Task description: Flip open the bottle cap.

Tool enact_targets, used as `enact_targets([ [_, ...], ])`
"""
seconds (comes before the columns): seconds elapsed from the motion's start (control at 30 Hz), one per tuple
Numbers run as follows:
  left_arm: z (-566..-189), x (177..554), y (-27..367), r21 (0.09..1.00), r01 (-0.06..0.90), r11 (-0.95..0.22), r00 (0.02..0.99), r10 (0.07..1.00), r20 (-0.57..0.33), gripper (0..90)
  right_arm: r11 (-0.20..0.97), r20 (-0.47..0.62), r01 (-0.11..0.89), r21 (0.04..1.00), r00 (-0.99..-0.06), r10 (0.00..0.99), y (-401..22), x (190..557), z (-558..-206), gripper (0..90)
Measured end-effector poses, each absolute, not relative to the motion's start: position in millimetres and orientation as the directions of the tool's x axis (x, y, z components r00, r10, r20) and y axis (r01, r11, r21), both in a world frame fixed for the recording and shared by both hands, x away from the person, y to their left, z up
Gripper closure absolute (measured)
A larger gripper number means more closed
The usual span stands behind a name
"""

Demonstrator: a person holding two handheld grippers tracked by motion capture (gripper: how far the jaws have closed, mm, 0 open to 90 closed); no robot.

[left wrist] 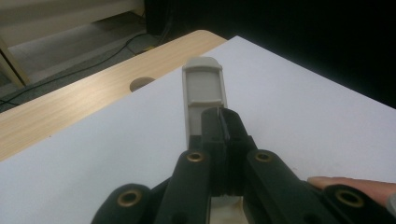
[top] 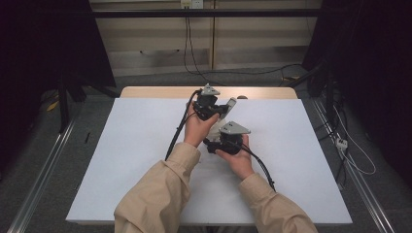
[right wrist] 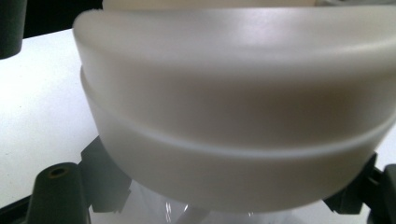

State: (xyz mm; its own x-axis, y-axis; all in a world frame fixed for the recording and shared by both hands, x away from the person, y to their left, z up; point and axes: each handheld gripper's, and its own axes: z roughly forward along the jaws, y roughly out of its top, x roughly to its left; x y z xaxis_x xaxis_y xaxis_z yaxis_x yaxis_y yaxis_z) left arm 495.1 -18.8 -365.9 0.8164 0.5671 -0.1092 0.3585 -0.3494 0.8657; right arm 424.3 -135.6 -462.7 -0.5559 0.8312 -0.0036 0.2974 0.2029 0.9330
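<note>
Sleeves [top: 160, 194] enter at the near edge; both hands meet over the middle of the white sheet [top: 121, 160]. Right gripper [top: 216, 141], nearer and to the right: its jaws are drawn in as far as they go, and by the right gripper view they bracket the lower part of a white rounded piece [right wrist: 233, 116], with something clear below it. The pad contact is hidden behind the piece, so the hold is judged, not seen. Left gripper [left wrist: 220, 122], just beyond: jaws pinched tight on the near end of a flat grey tab [left wrist: 203, 86], which sticks out past the tips toward the far side, above the sheet. Whether the tab is joined to the white piece I cannot tell. Step in hand, by my reading: working the tab against the white piece, one hand bracing and the other levering. To do it well, keep the right hand fixed as the anchor, move the left alone, and pull along the tab's length without twisting, since the grip is only on its end and could slip. Farthest: bare wooden table edge [left wrist: 70, 102] with a round hole [left wrist: 141, 83].
</note>
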Motion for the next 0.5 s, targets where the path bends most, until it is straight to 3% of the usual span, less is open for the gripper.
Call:
enact_targets([
  [0.5, -368.0, 496.2, -19.7, 0.861, 0.366, -0.354, 0.815, 0.568, -0.113, 90.0, 0.204, -0.005, 0.297, 0.933, -0.556, 0.831, -135.6, 424.3, -462.6, 18.9],
])
